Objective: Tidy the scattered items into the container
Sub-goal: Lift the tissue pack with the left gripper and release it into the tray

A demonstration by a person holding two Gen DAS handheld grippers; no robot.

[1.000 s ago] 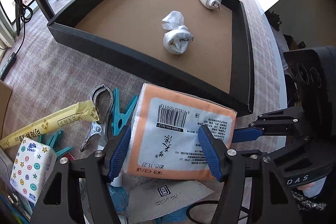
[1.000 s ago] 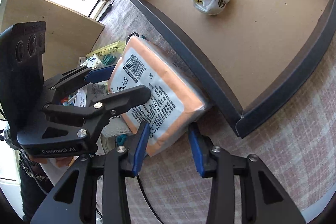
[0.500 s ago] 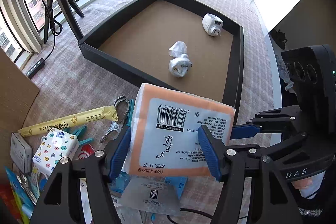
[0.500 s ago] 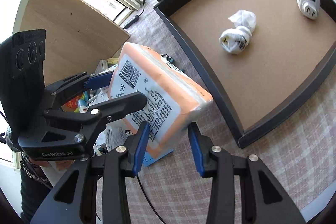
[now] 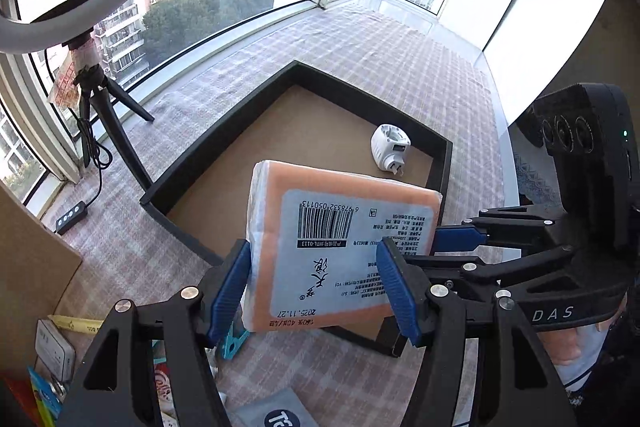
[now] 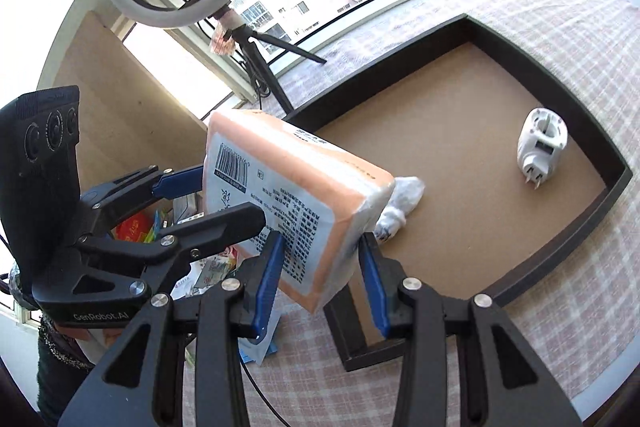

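Observation:
An orange and white tissue pack (image 5: 344, 243) hangs in the air above the near corner of the black tray (image 5: 208, 139). My left gripper (image 5: 314, 255) is shut on its near end, blue pads pressing both long sides. My right gripper (image 6: 320, 247) is shut on its lower right corner (image 6: 320, 227). Each view shows the other gripper alongside: the right gripper (image 5: 448, 251) and the left gripper (image 6: 212, 201). On the tray's (image 6: 616, 179) brown floor lie a white plug adapter (image 5: 390, 151) (image 6: 542, 147) and a crumpled white bag (image 6: 400, 203), partly hidden behind the pack.
Scattered packets and a teal clip (image 5: 234, 341) lie on the checked cloth at lower left. A ring light on a tripod (image 6: 256, 63) stands by the window, with a cable and switch box (image 5: 72, 215). A cardboard sheet (image 6: 112, 115) leans at the left.
Both grippers have risen with the tissue pack, lifting it off the cloth and towards the tray's near corner. Both views have tilted up to show the windows.

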